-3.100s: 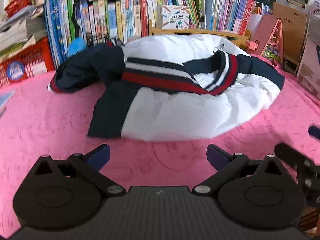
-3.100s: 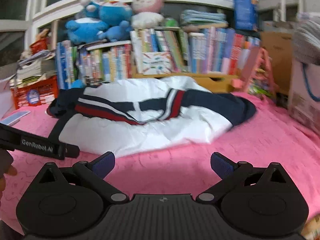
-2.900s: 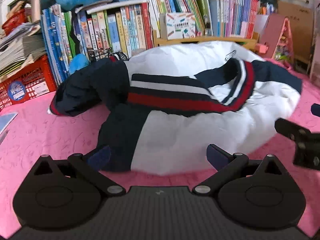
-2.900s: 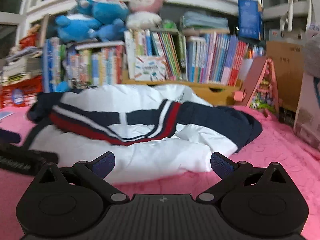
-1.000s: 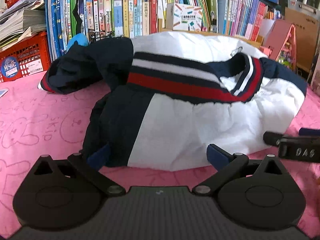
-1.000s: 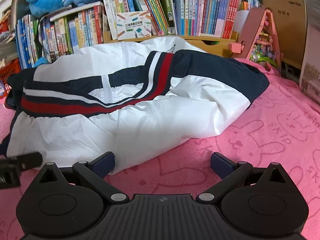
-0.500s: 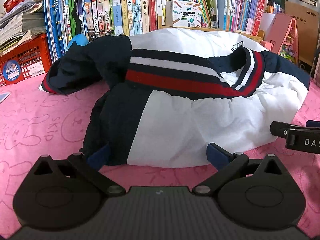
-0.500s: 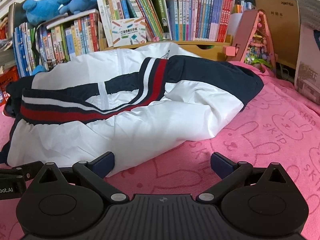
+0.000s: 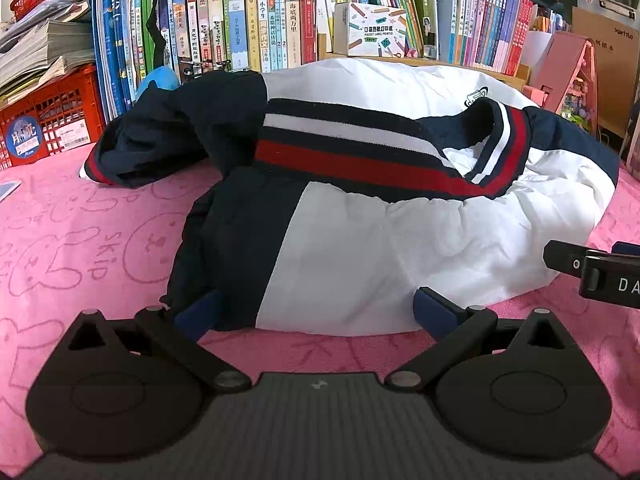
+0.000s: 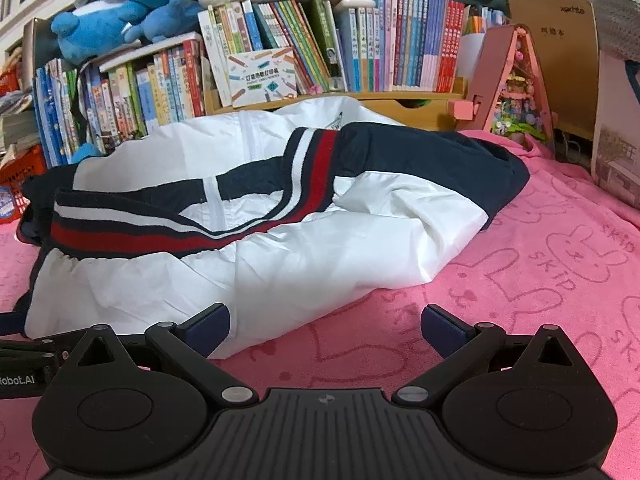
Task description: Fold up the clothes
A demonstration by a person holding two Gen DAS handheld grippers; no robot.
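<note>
A white and navy jacket (image 9: 360, 240) with red and white striped bands lies crumpled on a pink blanket (image 9: 80, 232). It also shows in the right wrist view (image 10: 248, 248). My left gripper (image 9: 316, 312) is open and empty, its fingertips at the jacket's near hem, the left pad against the navy panel. My right gripper (image 10: 324, 326) is open and empty, its left pad at the near white edge, its right pad over bare blanket. The right gripper's body shows in the left wrist view (image 9: 600, 276) at the right edge.
A row of books (image 9: 280, 28) and a red crate (image 9: 44, 120) stand behind the jacket. Plush toys (image 10: 120, 8) sit on top of the books. A pink toy house (image 10: 516, 88) and a cardboard box (image 10: 560, 52) stand at the back right.
Both grippers have moved forward and closer to the jacket's near hem. They stay open. The jacket has not moved.
</note>
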